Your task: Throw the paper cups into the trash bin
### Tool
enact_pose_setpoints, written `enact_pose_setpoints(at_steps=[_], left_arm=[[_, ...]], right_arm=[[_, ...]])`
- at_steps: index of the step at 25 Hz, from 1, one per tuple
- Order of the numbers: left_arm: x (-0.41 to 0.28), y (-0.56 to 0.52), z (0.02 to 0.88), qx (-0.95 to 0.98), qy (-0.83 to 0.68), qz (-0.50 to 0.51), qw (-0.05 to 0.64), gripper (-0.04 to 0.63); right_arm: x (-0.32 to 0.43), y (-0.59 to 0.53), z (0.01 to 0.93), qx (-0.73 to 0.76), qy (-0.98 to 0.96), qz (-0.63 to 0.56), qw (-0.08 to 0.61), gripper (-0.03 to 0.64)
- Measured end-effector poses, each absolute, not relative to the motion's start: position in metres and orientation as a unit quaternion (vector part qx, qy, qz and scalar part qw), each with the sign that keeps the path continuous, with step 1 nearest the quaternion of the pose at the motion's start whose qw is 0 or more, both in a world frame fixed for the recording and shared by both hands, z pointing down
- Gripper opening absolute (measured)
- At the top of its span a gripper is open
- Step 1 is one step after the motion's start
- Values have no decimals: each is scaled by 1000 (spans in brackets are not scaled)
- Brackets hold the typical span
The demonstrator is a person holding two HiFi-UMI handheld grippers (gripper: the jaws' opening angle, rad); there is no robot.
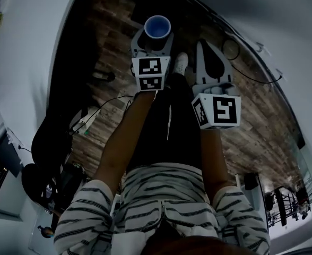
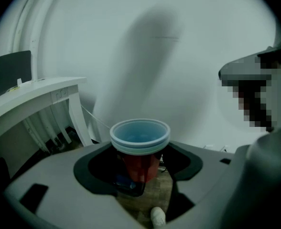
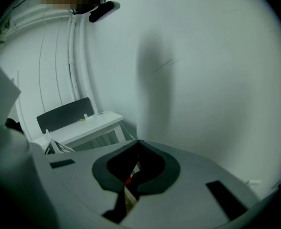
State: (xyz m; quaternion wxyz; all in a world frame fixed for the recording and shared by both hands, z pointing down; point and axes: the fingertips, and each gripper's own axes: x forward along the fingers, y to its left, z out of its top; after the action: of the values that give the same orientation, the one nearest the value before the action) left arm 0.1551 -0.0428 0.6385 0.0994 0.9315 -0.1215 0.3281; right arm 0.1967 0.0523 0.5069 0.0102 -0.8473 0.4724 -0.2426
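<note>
Clamping the red, blue-lined paper cup [image 2: 140,136] in my left claw [image 2: 139,168]; right claw [image 3: 136,168] pressed together, empty. Cup not yet discarded; disposal pending.

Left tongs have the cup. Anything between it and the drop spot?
Cannot say fully: no trash bin shows in any view. The left tongs are shut on the paper cup, held upright over the wood floor; ahead of it is only a bare white wall. The right tongs are shut, empty, beside it, not across it.
</note>
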Motion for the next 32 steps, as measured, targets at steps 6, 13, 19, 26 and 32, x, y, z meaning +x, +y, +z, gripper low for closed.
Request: enact_pose_setpoints(at_steps=[6,13,19,26,32], left_arm=[[152,-45,688,925,-119,347,103,314],[154,-47,742,918,-113,365,108,314],[161,-49,781,911,-110,383,108,314],[167,-50,816,905,-108,395,117,315],[168,-51,857,894,-93,425,108,316]], right_arm=[[198,54,544,-846,466,-258,9,9],[193,52,568,-843,470,-263,-2,9],[195,53,587,-842,467,-271,1,9],[197,53,604,-840,466,-276,0,9],[198,53,616,-841,461,-282,3,9]])
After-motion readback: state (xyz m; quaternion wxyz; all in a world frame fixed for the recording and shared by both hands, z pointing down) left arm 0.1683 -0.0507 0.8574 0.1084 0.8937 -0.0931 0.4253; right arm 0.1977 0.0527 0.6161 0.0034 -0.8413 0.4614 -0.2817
